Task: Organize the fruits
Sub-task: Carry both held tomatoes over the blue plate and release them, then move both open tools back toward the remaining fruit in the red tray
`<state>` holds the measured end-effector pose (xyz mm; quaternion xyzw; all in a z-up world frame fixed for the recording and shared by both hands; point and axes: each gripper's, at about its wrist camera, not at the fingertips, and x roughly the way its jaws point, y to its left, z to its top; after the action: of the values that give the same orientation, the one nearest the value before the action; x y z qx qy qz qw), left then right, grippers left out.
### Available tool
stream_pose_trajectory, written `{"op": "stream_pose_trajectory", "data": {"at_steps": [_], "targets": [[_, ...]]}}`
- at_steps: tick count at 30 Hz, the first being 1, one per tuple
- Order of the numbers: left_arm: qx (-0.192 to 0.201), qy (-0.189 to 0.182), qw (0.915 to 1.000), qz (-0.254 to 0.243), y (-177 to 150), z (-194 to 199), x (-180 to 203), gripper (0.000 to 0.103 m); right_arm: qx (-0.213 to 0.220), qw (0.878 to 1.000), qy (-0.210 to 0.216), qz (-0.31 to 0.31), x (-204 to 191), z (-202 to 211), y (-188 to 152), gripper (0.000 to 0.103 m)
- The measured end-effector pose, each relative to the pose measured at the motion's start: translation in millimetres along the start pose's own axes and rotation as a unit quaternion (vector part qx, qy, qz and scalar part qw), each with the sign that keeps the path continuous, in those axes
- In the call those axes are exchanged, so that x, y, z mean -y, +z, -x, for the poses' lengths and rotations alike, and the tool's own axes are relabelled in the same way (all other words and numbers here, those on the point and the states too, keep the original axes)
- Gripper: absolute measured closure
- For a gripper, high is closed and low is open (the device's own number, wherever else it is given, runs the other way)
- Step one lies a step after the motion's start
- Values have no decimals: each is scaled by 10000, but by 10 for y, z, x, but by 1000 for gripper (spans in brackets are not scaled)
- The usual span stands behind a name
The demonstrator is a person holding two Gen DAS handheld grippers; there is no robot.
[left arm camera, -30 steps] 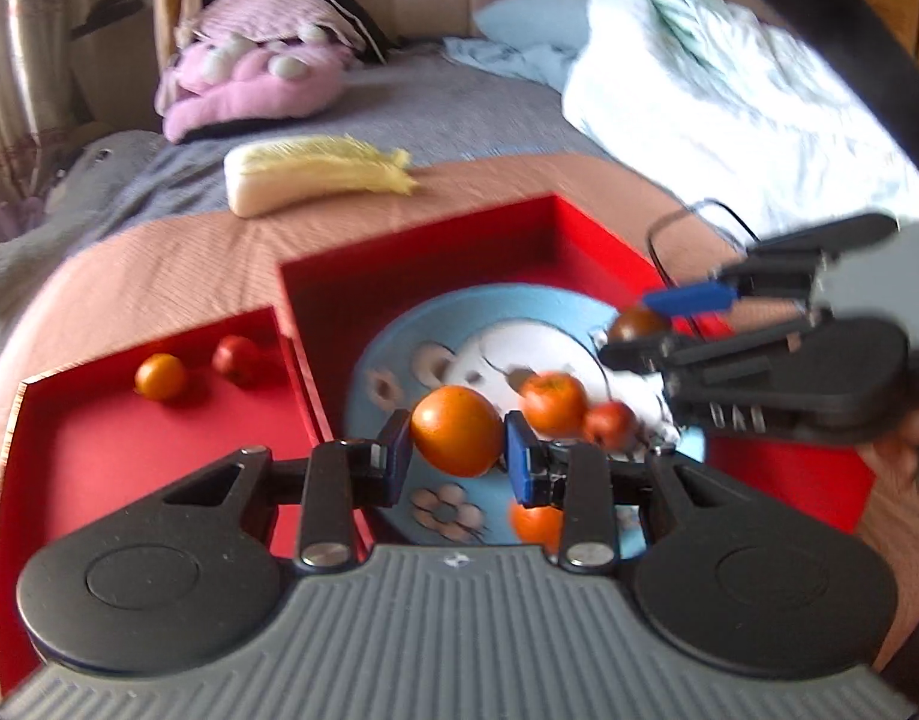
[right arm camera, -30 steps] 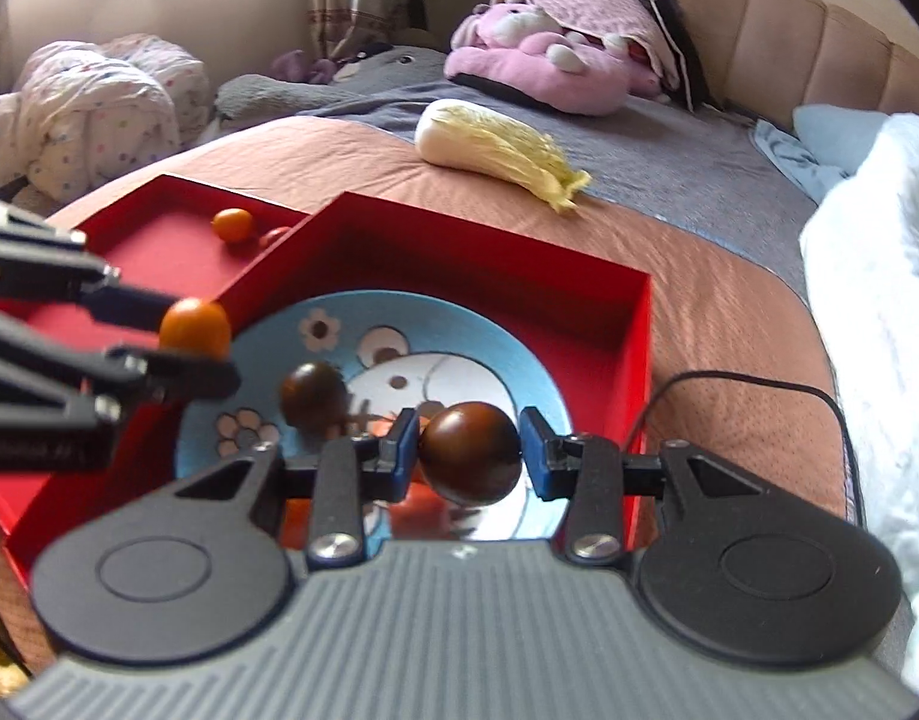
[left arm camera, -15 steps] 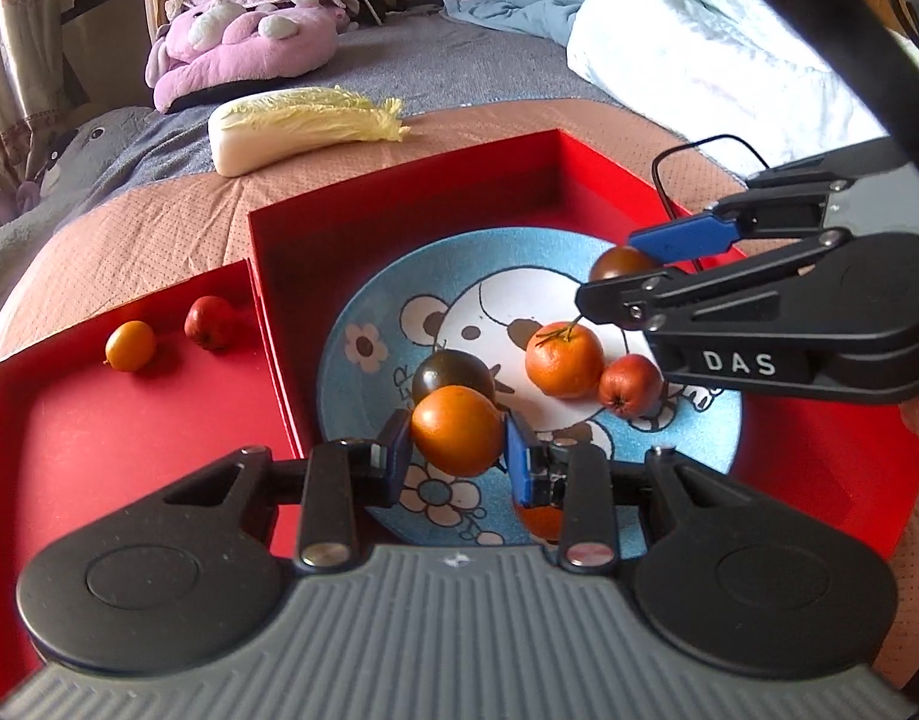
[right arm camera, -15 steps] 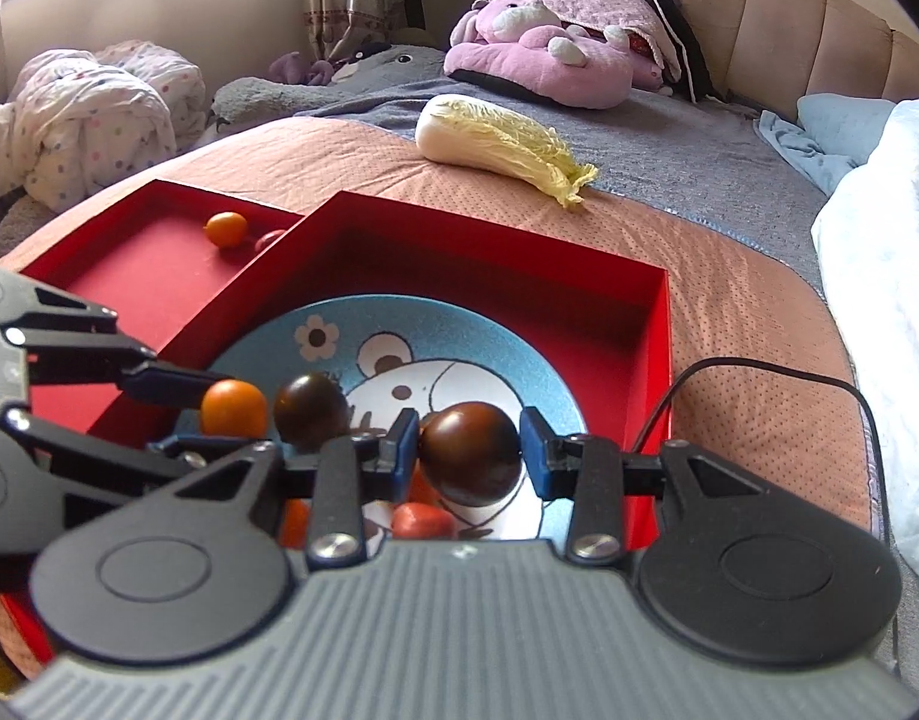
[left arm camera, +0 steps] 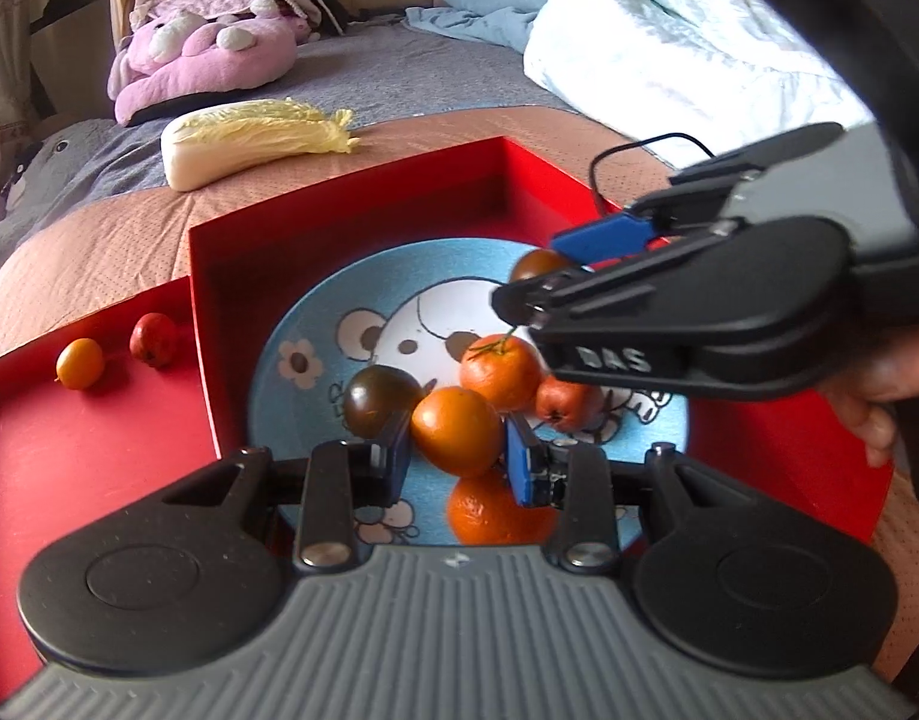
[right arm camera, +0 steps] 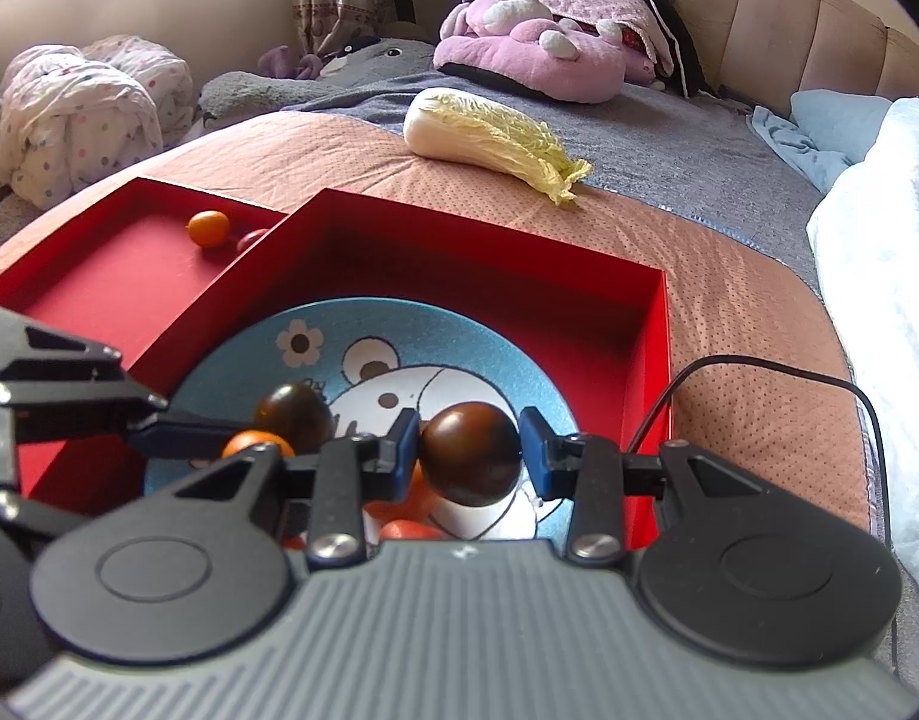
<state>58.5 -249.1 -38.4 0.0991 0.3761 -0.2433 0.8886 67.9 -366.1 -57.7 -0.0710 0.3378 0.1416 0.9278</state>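
Gripping a round orange fruit (left arm camera: 456,431) between its two blue pads, the left tool (left arm camera: 458,459) hangs low over the near edge of the blue cartoon-bear plate (left arm camera: 315,324), pointing forward and slightly down. The plate lies inside the larger red cardboard box (left arm camera: 351,204), which rests on the peach-coloured bed cover (left arm camera: 87,240).

The right tool (right arm camera: 470,449) is clenched on a glossy dark brown round fruit (right arm camera: 470,453), held above the plate's right half. In the left wrist view the right tool reaches in from the right side, level and pointing left across the plate, with the person's right hand (left arm camera: 879,384) wrapped around its handle.

On the plate sit a dark brown-green tomato-like fruit (left arm camera: 378,399), a stemmed orange mandarin (left arm camera: 500,369) and a small red fruit (left arm camera: 564,402) touching the mandarin. Another orange mandarin (left arm camera: 489,510) lies at the plate's near rim, directly under the left tool's held fruit.

Beside the big box, the shallower red tray (left arm camera: 69,456) on the left holds a small orange kumquat-like fruit (left arm camera: 80,363) and a small red round fruit (left arm camera: 155,340), close together near its far corner.

Beyond the boxes a pale napa cabbage (left arm camera: 249,141) lies on the bed, with a pink plush toy (left arm camera: 201,54) behind it. A thin black cable (right arm camera: 819,384) curls over the cover to the right of the big box, and a white quilt (left arm camera: 669,48) is bunched at the far right.
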Motion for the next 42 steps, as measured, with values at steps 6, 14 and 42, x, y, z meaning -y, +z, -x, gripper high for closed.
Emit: {"op": "stream_pose_trajectory", "data": {"at_steps": [6, 14, 42], "targets": [[4, 18, 10000, -41, -3, 15, 10, 65, -30, 10000, -8, -14, -27, -126, 64, 64], [107, -27, 9999, -98, -21, 107, 38, 64, -91, 9999, -56, -35, -57, -215, 71, 64], [465, 315, 9980, 285, -58, 753, -474, 64, -33, 9998, -201, 10, -120, -194, 91, 62]]}}
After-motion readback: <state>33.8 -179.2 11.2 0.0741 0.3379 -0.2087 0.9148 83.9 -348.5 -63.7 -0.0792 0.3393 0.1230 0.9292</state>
